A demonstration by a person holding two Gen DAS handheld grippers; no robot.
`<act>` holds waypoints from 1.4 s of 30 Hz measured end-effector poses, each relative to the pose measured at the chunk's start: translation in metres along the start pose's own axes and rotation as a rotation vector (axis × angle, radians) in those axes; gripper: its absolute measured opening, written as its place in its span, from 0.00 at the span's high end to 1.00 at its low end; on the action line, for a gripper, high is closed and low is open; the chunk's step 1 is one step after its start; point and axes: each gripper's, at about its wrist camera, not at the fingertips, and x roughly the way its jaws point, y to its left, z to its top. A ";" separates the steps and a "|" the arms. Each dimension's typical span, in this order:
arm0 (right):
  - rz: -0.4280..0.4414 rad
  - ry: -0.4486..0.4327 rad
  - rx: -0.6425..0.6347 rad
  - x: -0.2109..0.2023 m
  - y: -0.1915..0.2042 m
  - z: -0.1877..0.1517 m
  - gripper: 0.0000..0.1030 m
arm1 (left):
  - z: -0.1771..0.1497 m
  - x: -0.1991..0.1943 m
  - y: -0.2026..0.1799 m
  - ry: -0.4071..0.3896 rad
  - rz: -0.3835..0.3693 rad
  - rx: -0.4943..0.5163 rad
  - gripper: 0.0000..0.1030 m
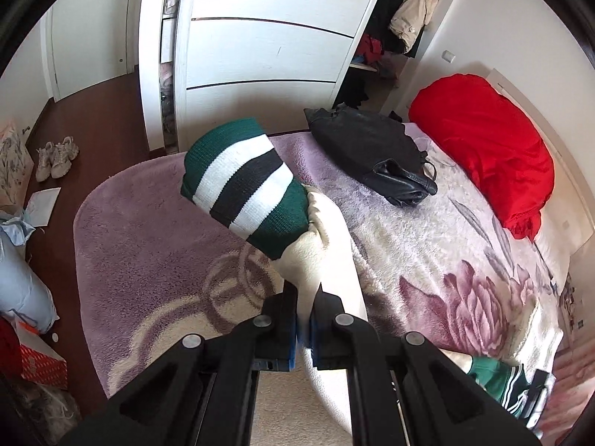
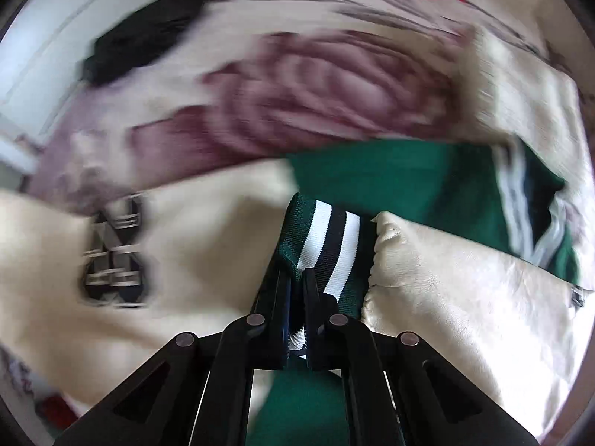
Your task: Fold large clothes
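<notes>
A cream and green jacket with green, white and black striped knit trim is held over the bed. My left gripper [image 1: 305, 299] is shut on its cream sleeve [image 1: 316, 245], which ends in a striped cuff [image 1: 245, 182] lifted above the rug. My right gripper [image 2: 296, 290] is shut on the striped hem band [image 2: 323, 245]. The jacket's cream body [image 2: 453, 297] and green panel [image 2: 401, 189] lie on the floral bedspread [image 2: 319, 85]. A black logo [image 2: 111, 256] shows on the cream fabric at left. The right wrist view is blurred.
A black leather bag [image 1: 375, 152] and a red pillow [image 1: 487, 148] lie on the bed. A purple rug [image 1: 148, 245] covers the floor beside it. A white wardrobe [image 1: 260, 55], shoes [image 1: 55, 158] and bags [image 1: 18, 282] stand at left.
</notes>
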 end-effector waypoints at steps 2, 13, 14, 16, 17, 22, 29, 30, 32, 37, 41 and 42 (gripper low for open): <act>0.002 0.059 -0.063 0.019 0.017 -0.003 0.94 | 0.001 -0.002 -0.003 0.000 -0.006 -0.004 0.97; 0.176 0.001 0.319 -0.072 -0.117 -0.032 0.11 | 0.003 -0.076 -0.110 -0.148 -0.120 0.245 0.97; 0.139 -0.025 0.344 -0.085 -0.139 -0.046 0.11 | 0.000 -0.084 -0.124 -0.155 -0.143 0.274 0.97; 0.077 -0.089 0.387 -0.106 -0.182 -0.070 0.08 | -0.011 -0.099 -0.165 -0.170 -0.177 0.363 0.97; 0.056 -0.101 0.406 -0.111 -0.202 -0.082 0.00 | -0.018 -0.107 -0.185 -0.177 -0.203 0.404 0.97; 0.035 -0.072 0.544 -0.112 -0.307 -0.144 0.00 | -0.088 -0.144 -0.299 -0.172 -0.334 0.624 0.97; 0.040 -0.069 0.748 -0.138 -0.424 -0.248 0.00 | -0.244 -0.137 -0.440 0.081 -0.563 0.796 0.98; 0.043 -0.067 0.771 -0.139 -0.439 -0.261 0.00 | -0.284 -0.131 -0.464 0.129 -0.581 0.849 0.98; 0.034 -0.061 0.811 -0.141 -0.461 -0.284 0.00 | -0.330 -0.120 -0.488 0.195 -0.593 0.904 0.98; 0.050 -0.036 0.910 -0.147 -0.513 -0.347 0.00 | -0.447 -0.069 -0.525 0.429 -0.526 1.045 0.97; 0.125 -0.023 0.985 -0.147 -0.535 -0.381 0.00 | -0.503 -0.033 -0.524 0.561 -0.372 1.175 0.95; 0.151 -0.019 1.003 -0.146 -0.541 -0.389 0.00 | -0.505 -0.034 -0.521 0.562 -0.360 1.188 0.93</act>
